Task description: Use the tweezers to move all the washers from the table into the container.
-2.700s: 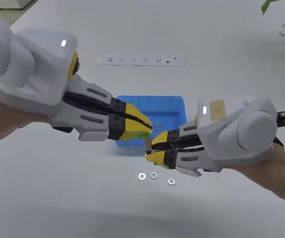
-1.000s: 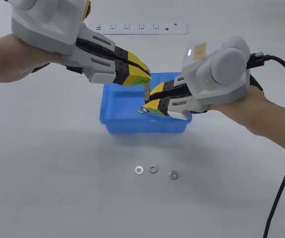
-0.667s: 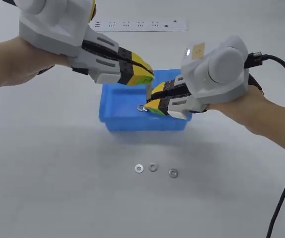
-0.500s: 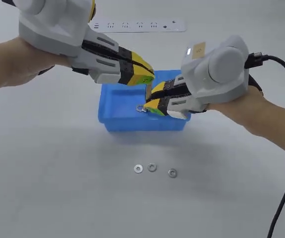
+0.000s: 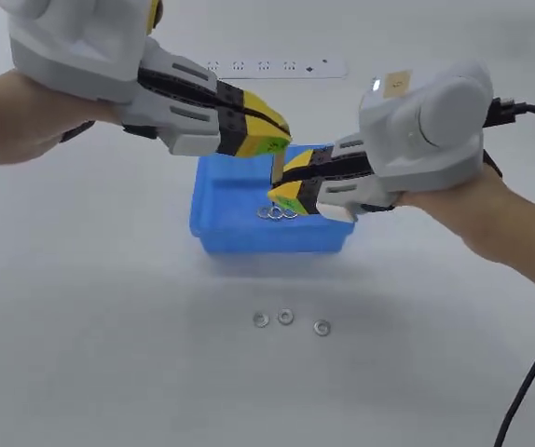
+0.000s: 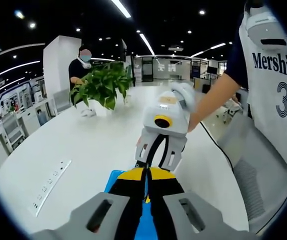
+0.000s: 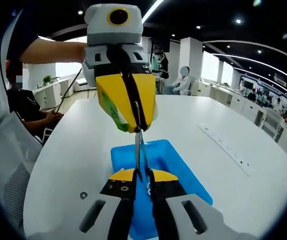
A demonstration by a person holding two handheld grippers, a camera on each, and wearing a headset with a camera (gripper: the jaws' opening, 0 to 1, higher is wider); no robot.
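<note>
The blue container [image 5: 267,238] sits mid-table with several washers [image 5: 277,213] lying inside it. Thin metal tweezers [image 5: 274,166] hang over it, tips down. My left gripper [image 5: 277,138] comes in from the upper left and is shut on the tweezers' top end. From the right, my right gripper [image 5: 281,192] is closed around their lower part. In the right gripper view the tweezers [image 7: 139,145] run from the left gripper [image 7: 135,128] down between my right gripper's [image 7: 142,176] jaws, above the container [image 7: 178,170]. Three washers [image 5: 285,319] lie in a row on the table in front of the container.
A white power strip [image 5: 272,67] lies at the far side of the table. A black cable [image 5: 533,363] trails from the right gripper down the right side. One table washer [image 7: 83,195] lies left of the container in the right gripper view. A potted plant [image 6: 101,87] stands far off.
The grippers carried the tweezers with a washer from the table row up over the container. The washer that hung at the tweezer tips half a second ago now lies inside the container.
</note>
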